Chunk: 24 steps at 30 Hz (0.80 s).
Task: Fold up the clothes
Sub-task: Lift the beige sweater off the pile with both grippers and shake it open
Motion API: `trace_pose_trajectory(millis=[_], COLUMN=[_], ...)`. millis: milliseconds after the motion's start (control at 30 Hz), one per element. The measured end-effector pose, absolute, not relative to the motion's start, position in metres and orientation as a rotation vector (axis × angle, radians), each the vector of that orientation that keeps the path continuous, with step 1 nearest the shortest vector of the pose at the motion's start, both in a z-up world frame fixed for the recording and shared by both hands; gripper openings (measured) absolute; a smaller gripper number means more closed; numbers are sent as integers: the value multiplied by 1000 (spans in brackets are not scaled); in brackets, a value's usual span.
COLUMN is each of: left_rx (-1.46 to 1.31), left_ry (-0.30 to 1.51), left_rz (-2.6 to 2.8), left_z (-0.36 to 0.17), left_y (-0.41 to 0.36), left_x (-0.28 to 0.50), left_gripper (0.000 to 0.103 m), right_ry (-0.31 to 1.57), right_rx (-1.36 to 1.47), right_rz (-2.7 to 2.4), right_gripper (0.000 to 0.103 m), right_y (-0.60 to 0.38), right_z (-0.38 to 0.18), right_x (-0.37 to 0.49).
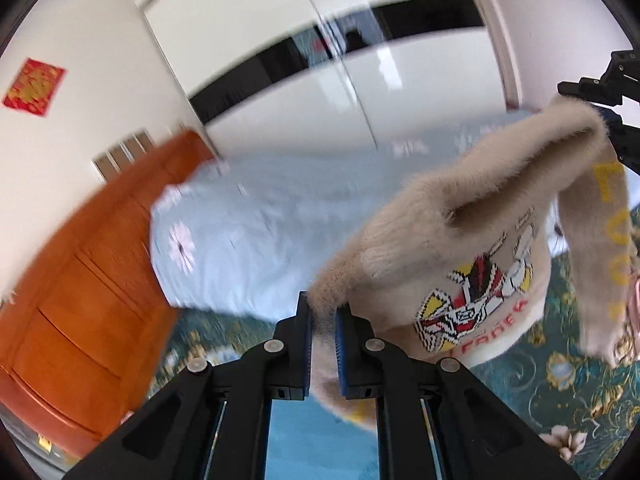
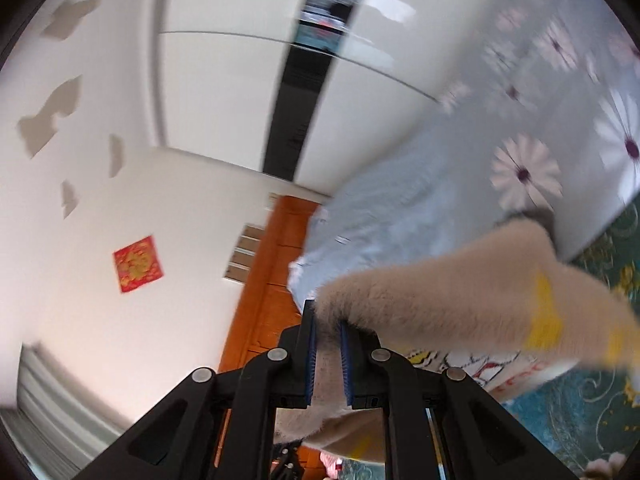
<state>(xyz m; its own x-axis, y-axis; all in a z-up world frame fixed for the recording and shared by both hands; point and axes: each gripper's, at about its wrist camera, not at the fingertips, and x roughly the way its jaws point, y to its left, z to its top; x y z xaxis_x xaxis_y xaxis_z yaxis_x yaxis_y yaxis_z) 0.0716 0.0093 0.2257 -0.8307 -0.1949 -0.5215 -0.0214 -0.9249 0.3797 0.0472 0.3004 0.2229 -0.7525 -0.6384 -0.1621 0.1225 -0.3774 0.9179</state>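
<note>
A fuzzy beige sweater (image 1: 452, 248) with a colourful pixel graphic and yellow letters on its sleeve hangs in the air between both grippers. My left gripper (image 1: 323, 316) is shut on one shoulder of the sweater. My right gripper (image 2: 328, 330) is shut on the other shoulder of the sweater (image 2: 460, 304); it also shows in the left wrist view (image 1: 600, 100) at the upper right, clamping the fabric. The sweater's body and one sleeve dangle over the bed.
A bed with a pale blue daisy-print cover (image 1: 260, 232) and a dark green floral spread (image 1: 560, 380) lies below. An orange wooden headboard (image 1: 80, 292) stands at the left. White wardrobe doors (image 1: 300, 60) and a wall with a red paper square (image 1: 34, 87) are behind.
</note>
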Motion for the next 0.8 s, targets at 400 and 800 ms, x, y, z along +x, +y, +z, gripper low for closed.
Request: trace_pose_trajectory(millis=[400,800], left_rx=[586,755], left_ry=[-507,-549], left_rz=[-3086,-3321], left_z=[306,294], left_y=[-62,-107], left_x=[197,295], left_gripper=[10,10], right_ry=[-1155,-1150], right_rx=[428,605], right_rz=[-2323,-2454], right_gripper=[12,11], right_y=[230,212], right_z=[349,319], right_x=[209,356])
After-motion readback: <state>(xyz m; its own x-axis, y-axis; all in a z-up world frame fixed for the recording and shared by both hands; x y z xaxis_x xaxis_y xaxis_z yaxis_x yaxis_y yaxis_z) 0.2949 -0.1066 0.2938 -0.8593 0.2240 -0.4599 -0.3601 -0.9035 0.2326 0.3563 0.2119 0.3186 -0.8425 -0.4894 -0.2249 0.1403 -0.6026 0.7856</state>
